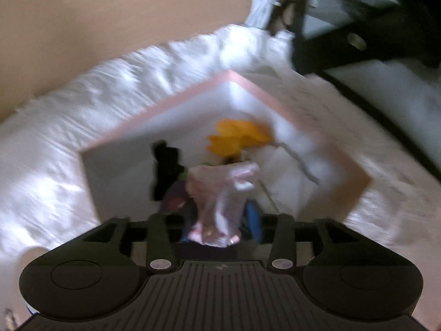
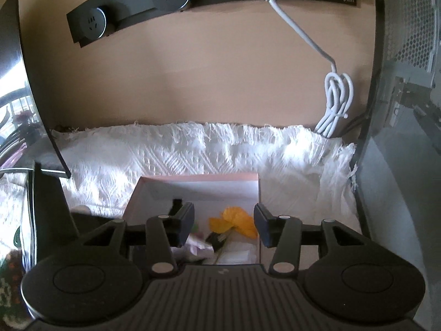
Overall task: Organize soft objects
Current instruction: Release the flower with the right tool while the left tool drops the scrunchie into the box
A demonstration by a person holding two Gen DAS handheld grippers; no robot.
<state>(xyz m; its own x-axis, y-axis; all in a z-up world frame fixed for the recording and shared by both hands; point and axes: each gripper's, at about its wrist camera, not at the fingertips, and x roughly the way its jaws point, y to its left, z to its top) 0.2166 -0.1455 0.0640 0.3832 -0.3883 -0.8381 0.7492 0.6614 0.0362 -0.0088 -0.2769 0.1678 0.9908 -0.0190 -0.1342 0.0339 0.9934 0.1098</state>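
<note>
Dangling between the spread black fingers of the left gripper (image 1: 217, 218) is a limp bundle of pale pink and white crinkled fabric (image 1: 220, 201), right above the open pink-rimmed white cardboard box (image 1: 165, 104). The blur hides whether either pad touches it, though the fingers look too far apart to pinch. The right gripper (image 2: 223, 224) hovers level over the same box, half open with nothing in it. Inside lies a floppy orange fabric flower on a thin stem (image 2: 234, 220) beside a small black soft piece (image 1: 165, 171). I'd judge all of these light and shapeless, easily crushed, and prone to sagging out of a loose hold, so bunching a thick fold near the middle looks best. The box sits on a white woven fringed cloth (image 2: 193, 154).
</note>
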